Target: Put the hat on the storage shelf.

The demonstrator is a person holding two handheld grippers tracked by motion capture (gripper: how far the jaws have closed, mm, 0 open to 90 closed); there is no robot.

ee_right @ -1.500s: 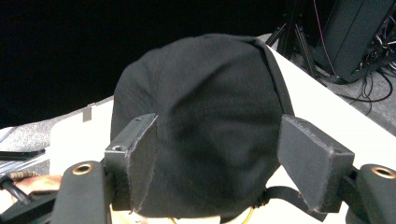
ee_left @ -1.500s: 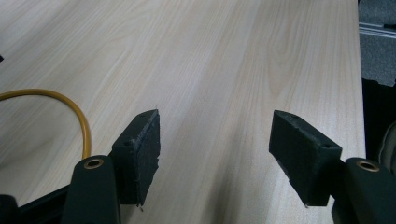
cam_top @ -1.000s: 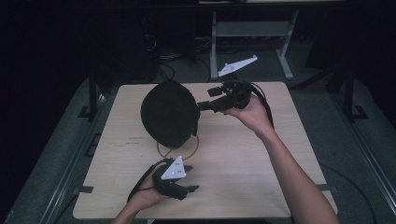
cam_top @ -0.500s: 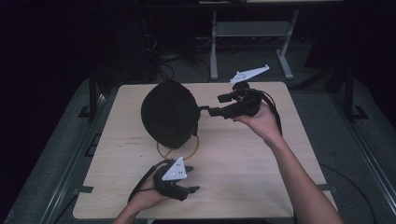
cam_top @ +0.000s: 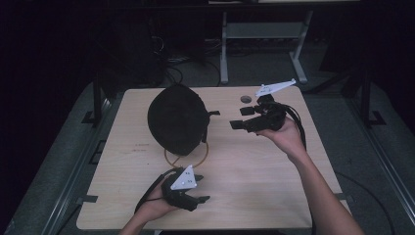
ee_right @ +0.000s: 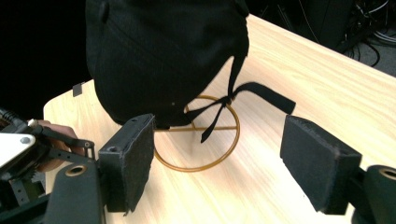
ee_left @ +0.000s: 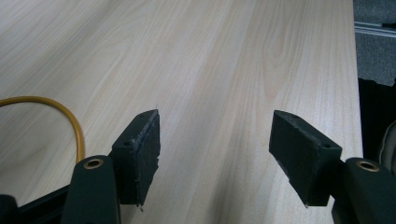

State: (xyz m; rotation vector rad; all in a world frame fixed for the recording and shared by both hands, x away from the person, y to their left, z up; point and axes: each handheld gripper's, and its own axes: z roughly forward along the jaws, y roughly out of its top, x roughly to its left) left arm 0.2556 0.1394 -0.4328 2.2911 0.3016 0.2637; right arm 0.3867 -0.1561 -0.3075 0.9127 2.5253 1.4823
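A black cap [cam_top: 176, 117] sits upright on a yellow wire ring stand [cam_top: 188, 159] left of the table's middle. Its back strap [ee_right: 261, 93] hangs loose toward my right gripper [cam_top: 241, 118]. That gripper is held above the table to the right of the cap, apart from it, open with nothing between its jaws. In the right gripper view the cap [ee_right: 163, 56] and the ring stand [ee_right: 201, 165] lie ahead of the open gripper [ee_right: 217, 144]. My left gripper [cam_top: 199, 190] rests near the front edge, open and empty [ee_left: 215, 135], with the yellow ring [ee_left: 70, 121] at its left.
A small dark disc [cam_top: 245, 99] lies on the wooden table [cam_top: 254, 186] behind the right gripper. A metal frame [cam_top: 264, 29] and cables stand on the floor beyond the far edge. Bare wood spreads across the table's right and front.
My right gripper has drawn back to the right, away from the back of the cap, and now stands clear of it. The left gripper has stayed put.
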